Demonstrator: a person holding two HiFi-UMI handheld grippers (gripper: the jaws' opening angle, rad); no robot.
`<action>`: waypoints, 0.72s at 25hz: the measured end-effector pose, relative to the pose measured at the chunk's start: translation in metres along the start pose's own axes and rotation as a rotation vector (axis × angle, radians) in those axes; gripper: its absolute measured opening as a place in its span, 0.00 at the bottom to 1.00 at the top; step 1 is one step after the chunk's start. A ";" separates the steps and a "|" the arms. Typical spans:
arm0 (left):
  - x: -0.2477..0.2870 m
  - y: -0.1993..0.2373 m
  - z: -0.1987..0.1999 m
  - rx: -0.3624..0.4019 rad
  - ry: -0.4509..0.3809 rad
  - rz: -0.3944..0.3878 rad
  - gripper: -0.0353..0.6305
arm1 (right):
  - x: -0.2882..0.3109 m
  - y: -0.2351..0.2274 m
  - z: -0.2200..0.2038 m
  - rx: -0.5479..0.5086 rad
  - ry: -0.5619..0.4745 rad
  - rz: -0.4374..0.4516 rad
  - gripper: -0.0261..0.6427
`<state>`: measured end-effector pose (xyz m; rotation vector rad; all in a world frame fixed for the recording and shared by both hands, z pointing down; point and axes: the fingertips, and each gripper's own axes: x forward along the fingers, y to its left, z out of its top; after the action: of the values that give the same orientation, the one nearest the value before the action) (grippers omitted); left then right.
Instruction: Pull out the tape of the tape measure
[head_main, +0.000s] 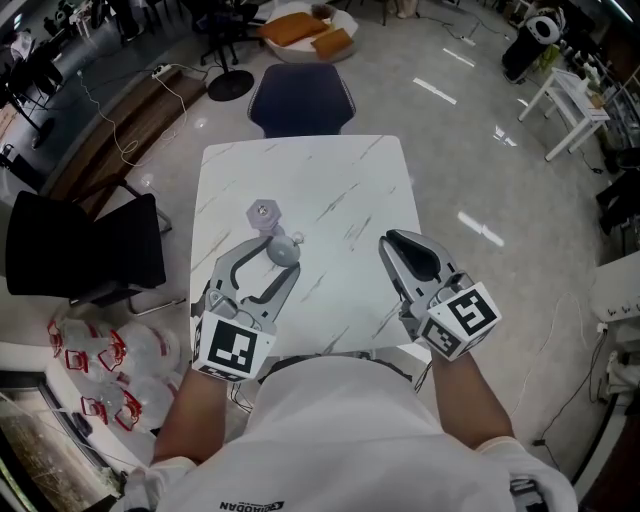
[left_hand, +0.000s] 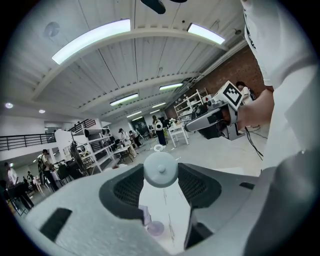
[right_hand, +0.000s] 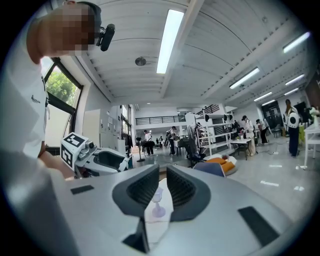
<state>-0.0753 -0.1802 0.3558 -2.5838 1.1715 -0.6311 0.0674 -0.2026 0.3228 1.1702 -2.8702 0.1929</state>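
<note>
Nearest us, our white shirt (head_main: 340, 430) filled the lower edge of the head view, and both forearms reached up from it over the near edge of the white marbled surface (head_main: 340, 180). Our left hand-held gripper (head_main: 281, 256), at lower left, pointed toward the upper right and clamped the tape measure (head_main: 285, 250) between its jaw tips, near the frame's centre. The round grey case turned its flat face and small hub toward the left gripper view; we could tell no long axis. Our right hand-held gripper (head_main: 391, 243) pointed toward the upper left, jaws slightly apart and empty. A small lilac object (head_main: 263, 213) stood just above the tape measure in the frame.
</note>
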 end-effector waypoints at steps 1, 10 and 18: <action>0.000 -0.001 0.000 0.002 0.002 -0.003 0.39 | 0.000 0.000 0.001 -0.005 0.000 0.000 0.12; 0.003 -0.004 0.000 0.046 0.010 -0.015 0.39 | -0.001 0.002 0.003 -0.009 -0.004 -0.011 0.13; 0.007 -0.011 0.000 0.115 0.028 -0.021 0.39 | 0.017 0.028 0.004 0.099 0.002 0.092 0.13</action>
<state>-0.0636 -0.1786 0.3623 -2.5020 1.0847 -0.7196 0.0355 -0.1953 0.3172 1.0524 -2.9460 0.3417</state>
